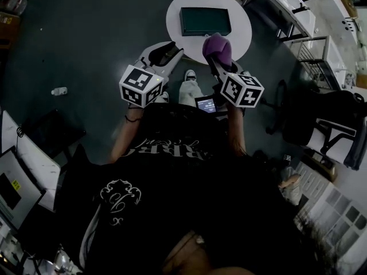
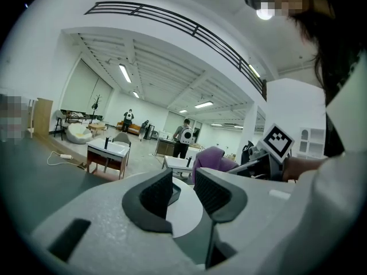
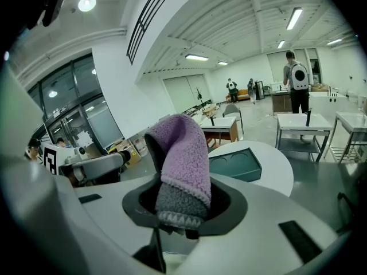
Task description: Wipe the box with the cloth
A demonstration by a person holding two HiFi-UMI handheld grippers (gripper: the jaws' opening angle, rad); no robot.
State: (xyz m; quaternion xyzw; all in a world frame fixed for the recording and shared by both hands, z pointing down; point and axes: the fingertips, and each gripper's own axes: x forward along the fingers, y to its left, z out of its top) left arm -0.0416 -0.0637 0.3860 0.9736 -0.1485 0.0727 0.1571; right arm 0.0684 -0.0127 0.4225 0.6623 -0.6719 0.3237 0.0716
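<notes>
A dark green box (image 1: 205, 20) lies flat on a small round white table (image 1: 239, 34) in front of me. My right gripper (image 1: 215, 61) is shut on a purple cloth (image 1: 217, 46), held up just short of the table's near edge. In the right gripper view the cloth (image 3: 182, 153) stands out of the right gripper (image 3: 183, 204), with the box (image 3: 235, 164) beyond it. My left gripper (image 1: 171, 52) hovers left of the table, open, with nothing in it. The left gripper view shows the left gripper (image 2: 183, 193) with a narrow gap between its jaws and the cloth (image 2: 210, 156) to the right.
White desks (image 1: 298, 10) and a metal rack stand at the back right. A dark office chair (image 1: 324, 125) is at my right. A small white object (image 1: 59, 90) lies on the dark floor to the left. People stand far off in the hall (image 2: 184, 136).
</notes>
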